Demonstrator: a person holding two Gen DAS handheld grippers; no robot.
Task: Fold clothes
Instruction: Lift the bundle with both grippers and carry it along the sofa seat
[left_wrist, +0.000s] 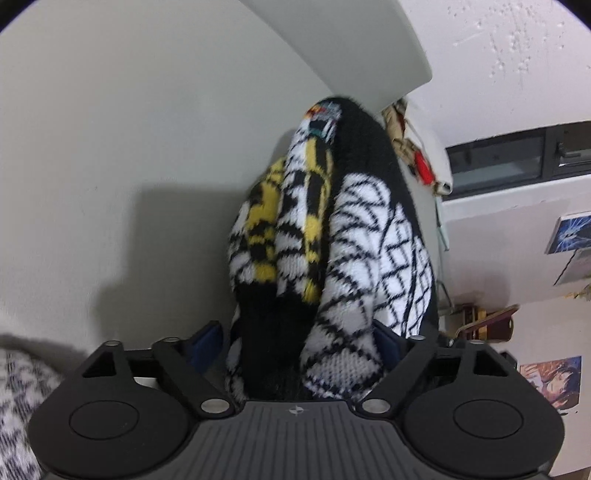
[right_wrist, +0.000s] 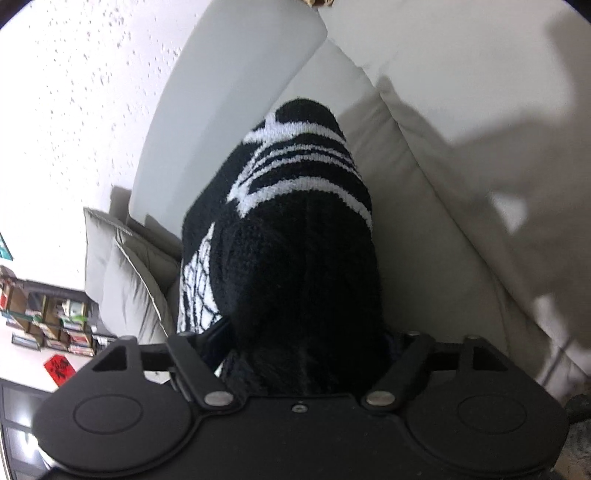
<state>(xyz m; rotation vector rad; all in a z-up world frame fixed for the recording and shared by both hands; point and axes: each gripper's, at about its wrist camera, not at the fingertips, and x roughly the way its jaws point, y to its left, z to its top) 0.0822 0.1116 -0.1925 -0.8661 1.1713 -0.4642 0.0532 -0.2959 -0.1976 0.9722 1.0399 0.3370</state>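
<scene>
Black-white-yellow knit sweater (left_wrist: 332, 236) is bunched between the fingers of the left gripper (left_wrist: 301, 343). Jaws clamped on a thick wad of fabric, blue pads partly visible either side: left pad (left_wrist: 207, 338), right pad mostly buried. From the grip the garment extends away from the camera as a long bundle: yellow/black checker panel on the left, white with thin black web lines on the right, black ribbed band along the far edge.

Left gripper pose: the camera looks along the hanging sweater with the pale grey sofa (left_wrist: 110, 147) filling the background behind it. A sofa cushion edge (left_wrist: 351, 48) crosses the top. Wall with posters (left_wrist: 550, 380) runs down the right side, so the view is rolled hard. More of the same knit shows blurred at the lower left corner (left_wrist: 18, 398).

Right gripper (right_wrist: 308, 350) is likewise closed on the sweater (right_wrist: 295, 229), jaws pinching a mostly black fuzzy section. Fingers almost fully covered by fabric; only the left pad edge (right_wrist: 221, 332) peeks out. Here the cloth shows white stripes on black further out and a web-pattern patch at the left.

Right gripper pose: it faces the sofa (right_wrist: 424, 184), whose backrest seam runs diagonally across the view. A loose cushion (right_wrist: 122, 269) sits left, a bookshelf (right_wrist: 48, 321) beyond it. View is rolled here too.

Sweater is off the seat, carried by both grippers in front of the sofa. Cannot tell whether its far end touches the cushion.
</scene>
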